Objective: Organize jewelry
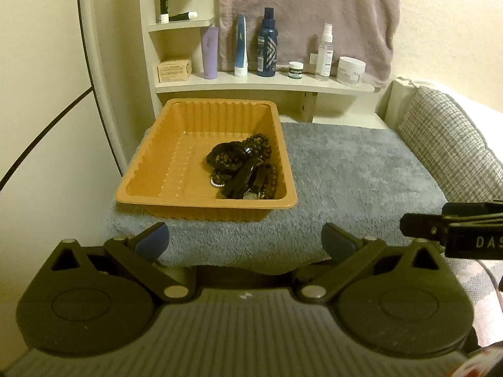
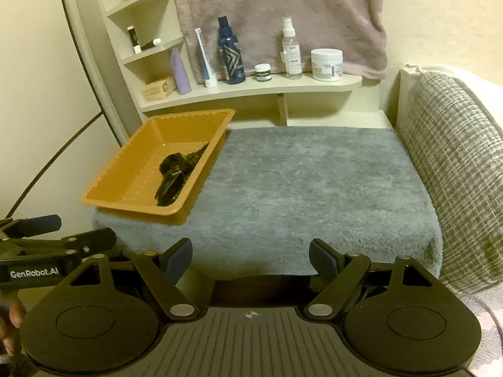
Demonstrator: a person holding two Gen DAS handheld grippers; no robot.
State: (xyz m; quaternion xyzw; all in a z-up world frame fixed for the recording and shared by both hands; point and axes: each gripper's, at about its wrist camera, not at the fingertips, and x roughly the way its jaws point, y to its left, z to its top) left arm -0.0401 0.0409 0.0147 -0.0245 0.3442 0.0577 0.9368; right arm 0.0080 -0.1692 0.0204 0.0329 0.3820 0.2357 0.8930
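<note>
I see the tray (image 1: 176,169), an orange ribbed plastic rectangle, sitting flat at centre left of my left view and at middle left of my right view (image 2: 125,169). In its right half lies the jewelry (image 1: 243,169), a dark tangled heap: black bead strands curl at the far side, a glossy black band lies across the middle, a short pale bead string shows at the heap's left edge, and a small round watch-like face rests against the near wall. From my right view the heap (image 2: 176,172) hugs the tray's right wall
</note>
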